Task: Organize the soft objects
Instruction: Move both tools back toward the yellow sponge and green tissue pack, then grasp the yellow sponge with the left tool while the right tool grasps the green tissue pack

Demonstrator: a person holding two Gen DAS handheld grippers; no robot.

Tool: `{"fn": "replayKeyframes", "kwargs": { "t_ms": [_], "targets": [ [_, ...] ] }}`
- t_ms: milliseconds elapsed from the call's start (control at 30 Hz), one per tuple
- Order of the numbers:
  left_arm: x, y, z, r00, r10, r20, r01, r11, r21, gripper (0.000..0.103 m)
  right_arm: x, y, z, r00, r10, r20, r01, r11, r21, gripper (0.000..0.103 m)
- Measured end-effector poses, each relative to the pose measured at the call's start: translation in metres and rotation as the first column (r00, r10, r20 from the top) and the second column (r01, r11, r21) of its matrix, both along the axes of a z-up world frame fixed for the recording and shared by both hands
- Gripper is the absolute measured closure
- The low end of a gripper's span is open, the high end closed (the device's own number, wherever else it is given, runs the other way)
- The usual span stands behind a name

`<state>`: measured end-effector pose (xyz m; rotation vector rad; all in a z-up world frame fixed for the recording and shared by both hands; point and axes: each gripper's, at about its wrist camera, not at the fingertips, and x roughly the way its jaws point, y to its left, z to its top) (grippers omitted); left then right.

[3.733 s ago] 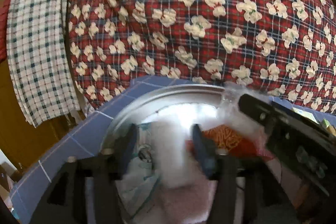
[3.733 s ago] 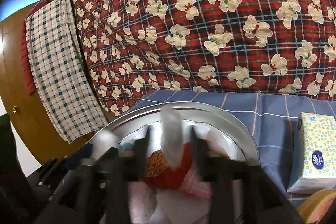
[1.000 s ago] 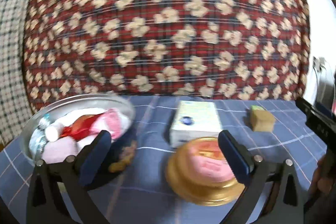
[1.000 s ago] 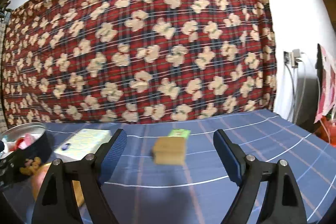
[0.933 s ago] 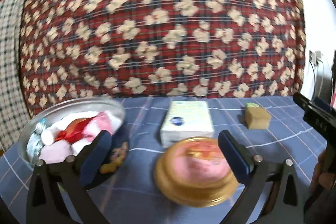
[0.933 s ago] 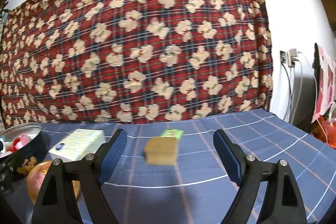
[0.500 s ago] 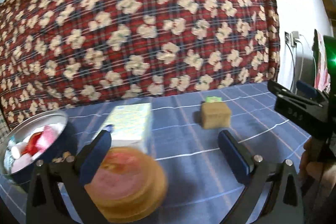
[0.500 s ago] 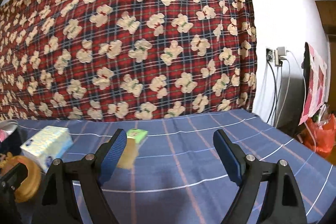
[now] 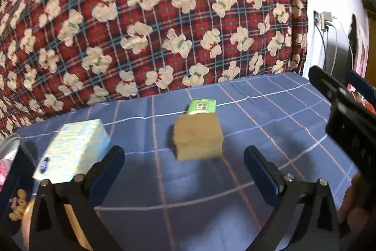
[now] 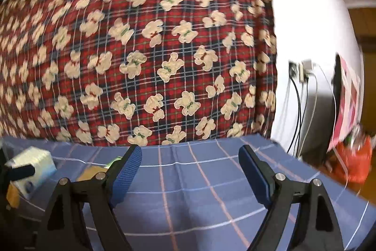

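A tan sponge block (image 9: 198, 135) lies on the blue checked cloth (image 9: 270, 114), with a green piece (image 9: 201, 106) just behind it. My left gripper (image 9: 184, 158) stands open right in front of the sponge, which sits centred beyond its fingertips, untouched. At the left edge of that view, the metal tin (image 9: 8, 140) with soft things peeks in. My right gripper (image 10: 189, 155) is open and empty over bare cloth; the sponge (image 10: 90, 172) shows partly behind its left finger. The right gripper's body (image 9: 347, 119) reaches in at the right of the left wrist view.
A tissue box (image 9: 72, 154) lies left of the sponge, seen also as tissue box (image 10: 33, 161). A golden lid (image 9: 28, 215) is low on the left. A red teddy-print blanket (image 9: 152, 22) hangs behind. Cables and a wall socket (image 10: 299, 69) are right, with an orange bag (image 10: 354, 159).
Both grippers have swung right, away from the tin. The sponge has come to the middle of the left wrist view and slid left behind the right gripper's left finger.
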<state>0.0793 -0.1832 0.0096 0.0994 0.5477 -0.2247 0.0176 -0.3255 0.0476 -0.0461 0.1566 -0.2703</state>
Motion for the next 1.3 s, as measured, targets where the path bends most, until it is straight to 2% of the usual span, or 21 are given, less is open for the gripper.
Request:
{"fn": "replayKeyframes", "kwargs": {
  "t_ms": [100, 200, 367, 433, 500, 567, 600, 733, 800, 933, 1133, 1300],
  "targets": [
    [0.017, -0.013, 0.001, 1.0, -0.006, -0.028, 0.006, 1.0, -0.001, 0.001, 0.013, -0.001, 0.0, 1.0, 0.004, -0.02, -0.005, 0.998, -0.063, 0.017],
    [0.038, -0.025, -0.003, 0.998, -0.003, -0.063, 0.003, 1.0, 0.006, 0.001, 0.017, -0.01, -0.001, 0.999, 0.02, -0.042, -0.02, 1.0, -0.021, 0.017],
    [0.068, -0.034, -0.021, 0.982, -0.013, -0.188, 0.012, 1.0, -0.006, 0.02, 0.017, -0.025, -0.002, 0.999, 0.015, -0.044, -0.013, 0.998, 0.056, 0.017],
    [0.078, -0.033, -0.027, 0.97, -0.013, -0.243, 0.005, 0.999, -0.032, 0.026, 0.017, -0.026, -0.002, 0.999, 0.014, -0.046, -0.011, 0.998, 0.061, 0.017],
    [0.085, -0.031, -0.033, 0.96, -0.006, -0.278, -0.007, 0.999, -0.044, 0.027, 0.018, -0.024, -0.003, 0.998, 0.02, -0.054, -0.017, 0.998, 0.054, 0.017],
    [0.091, -0.028, -0.039, 0.947, -0.012, -0.321, -0.01, 0.998, -0.067, 0.04, 0.02, -0.02, -0.004, 0.998, 0.025, -0.065, -0.022, 0.999, 0.041, 0.017],
    [0.094, -0.024, -0.043, 0.939, -0.023, -0.344, -0.011, 0.995, -0.096, 0.04, 0.021, -0.019, -0.004, 0.997, 0.03, -0.068, -0.027, 0.999, 0.037, 0.017],
    [0.089, -0.02, -0.043, 0.943, -0.035, -0.332, -0.01, 0.991, -0.132, 0.043, 0.022, -0.019, -0.004, 0.997, 0.038, -0.074, -0.036, 0.999, 0.037, 0.017],
    [0.08, -0.015, -0.037, 0.959, -0.021, -0.284, -0.021, 0.989, -0.145, 0.044, 0.022, -0.019, -0.004, 0.996, 0.038, -0.079, -0.035, 0.999, 0.039, 0.017],
    [0.062, -0.001, -0.024, 0.984, 0.019, -0.179, -0.038, 0.994, -0.1, 0.044, 0.023, -0.019, -0.004, 0.996, 0.036, -0.081, -0.032, 0.999, 0.042, 0.017],
    [0.057, 0.026, -0.018, 0.986, 0.11, -0.126, -0.121, 0.988, -0.09, 0.044, 0.03, -0.017, -0.006, 0.992, 0.046, -0.117, -0.041, 0.998, 0.047, 0.017],
    [0.06, 0.042, -0.019, 0.978, 0.18, -0.106, -0.189, 0.978, -0.09, 0.044, 0.063, -0.009, -0.008, 0.959, 0.157, -0.238, -0.114, 0.976, 0.185, 0.017]
  ]
}}
